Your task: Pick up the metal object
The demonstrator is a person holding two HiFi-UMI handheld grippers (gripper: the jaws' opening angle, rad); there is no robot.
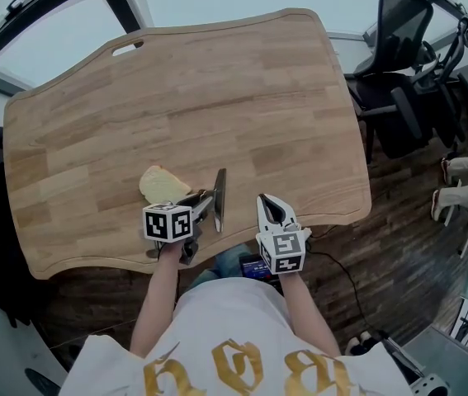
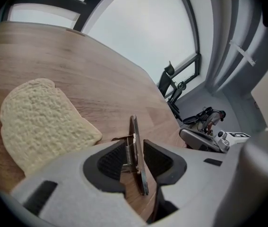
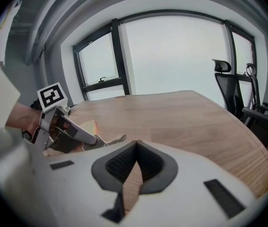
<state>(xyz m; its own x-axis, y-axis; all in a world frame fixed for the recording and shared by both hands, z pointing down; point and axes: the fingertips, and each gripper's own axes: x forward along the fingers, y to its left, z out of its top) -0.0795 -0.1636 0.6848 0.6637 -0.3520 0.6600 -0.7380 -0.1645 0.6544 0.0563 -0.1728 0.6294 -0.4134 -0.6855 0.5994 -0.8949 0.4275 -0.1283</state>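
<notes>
A thin metal object (image 1: 219, 196) with a small spring stands on its edge on the wooden table (image 1: 217, 81), near the front edge. My left gripper (image 1: 208, 200) straddles its near end. In the left gripper view the metal plate (image 2: 135, 148) rises between the two dark pads, with a slim gap on the right side; the left gripper (image 2: 134, 151) is open around it. A slice of bread (image 1: 163, 184) lies just left of the metal object. My right gripper (image 1: 265, 198) hovers a little to the right, shut and empty, its tips (image 3: 134, 148) meeting.
The table's front edge (image 1: 300, 225) runs just under both grippers. A black office chair (image 1: 407, 81) stands off the table's right side, and a seated person's legs (image 1: 465, 184) show at the far right. Windows lie beyond the far edge.
</notes>
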